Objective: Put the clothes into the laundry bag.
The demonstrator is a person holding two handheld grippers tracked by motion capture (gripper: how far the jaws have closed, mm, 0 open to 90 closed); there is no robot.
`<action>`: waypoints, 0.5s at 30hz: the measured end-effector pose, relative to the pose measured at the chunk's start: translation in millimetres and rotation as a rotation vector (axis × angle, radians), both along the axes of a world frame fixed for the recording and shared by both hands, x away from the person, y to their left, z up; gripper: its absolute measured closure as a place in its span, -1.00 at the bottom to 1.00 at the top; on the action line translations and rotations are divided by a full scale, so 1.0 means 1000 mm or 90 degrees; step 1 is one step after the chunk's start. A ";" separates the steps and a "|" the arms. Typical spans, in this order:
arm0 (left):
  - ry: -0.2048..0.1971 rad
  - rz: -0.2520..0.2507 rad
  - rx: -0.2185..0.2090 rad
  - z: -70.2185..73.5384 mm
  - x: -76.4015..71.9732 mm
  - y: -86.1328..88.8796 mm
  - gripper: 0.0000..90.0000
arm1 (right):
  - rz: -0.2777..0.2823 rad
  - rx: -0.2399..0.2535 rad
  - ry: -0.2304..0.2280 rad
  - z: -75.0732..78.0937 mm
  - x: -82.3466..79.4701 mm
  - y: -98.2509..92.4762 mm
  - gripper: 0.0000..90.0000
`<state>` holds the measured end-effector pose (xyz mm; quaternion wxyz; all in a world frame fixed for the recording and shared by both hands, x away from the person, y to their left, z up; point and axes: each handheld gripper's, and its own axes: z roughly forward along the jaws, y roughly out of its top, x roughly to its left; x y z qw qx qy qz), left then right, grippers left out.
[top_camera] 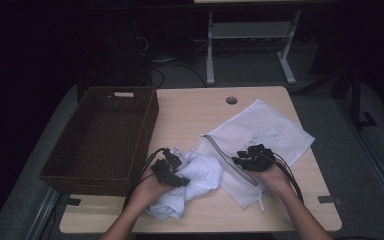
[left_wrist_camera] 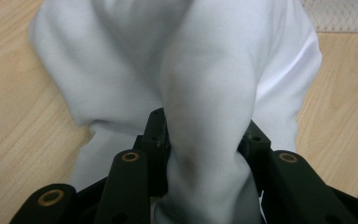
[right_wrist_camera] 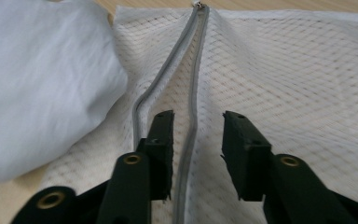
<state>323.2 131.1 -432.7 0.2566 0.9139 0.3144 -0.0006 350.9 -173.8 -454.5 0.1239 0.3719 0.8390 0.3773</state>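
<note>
My left gripper [left_wrist_camera: 204,140] pinches a thick fold of the soft white cotton garment [top_camera: 190,182], bunched on the pale wooden table [top_camera: 190,107] w/ the white mesh zip laundry bag [top_camera: 267,130] just to its right. The cloth looks light and floppy, no stiffness; it'll sag & trail, so grab deep in a bunch, not at an edge. My right gripper [right_wrist_camera: 196,135] is spread, jaws either side of the bag's grey zipper [right_wrist_camera: 186,93], pinching nothing. The mesh looks thin & slippy, so best taken by the zipper hem. The brown wicker basket [top_camera: 102,135] sits to the left.
</note>
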 end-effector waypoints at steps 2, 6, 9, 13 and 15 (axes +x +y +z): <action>0.000 0.000 0.000 0.000 0.000 0.000 0.40 | 0.003 -0.012 0.005 -0.005 0.003 0.005 0.40; 0.000 0.000 -0.001 0.000 0.000 0.000 0.40 | -0.012 -0.048 0.013 -0.014 0.005 0.007 0.73; 0.001 0.000 -0.002 0.000 0.000 0.000 0.40 | -0.022 -0.037 0.000 -0.011 0.006 0.002 0.93; 0.001 0.000 -0.001 0.000 0.000 0.000 0.40 | -0.042 -0.013 -0.032 -0.001 0.005 -0.007 0.93; 0.000 0.000 -0.001 0.000 0.000 0.000 0.40 | -0.058 -0.010 -0.035 0.000 0.006 -0.013 0.83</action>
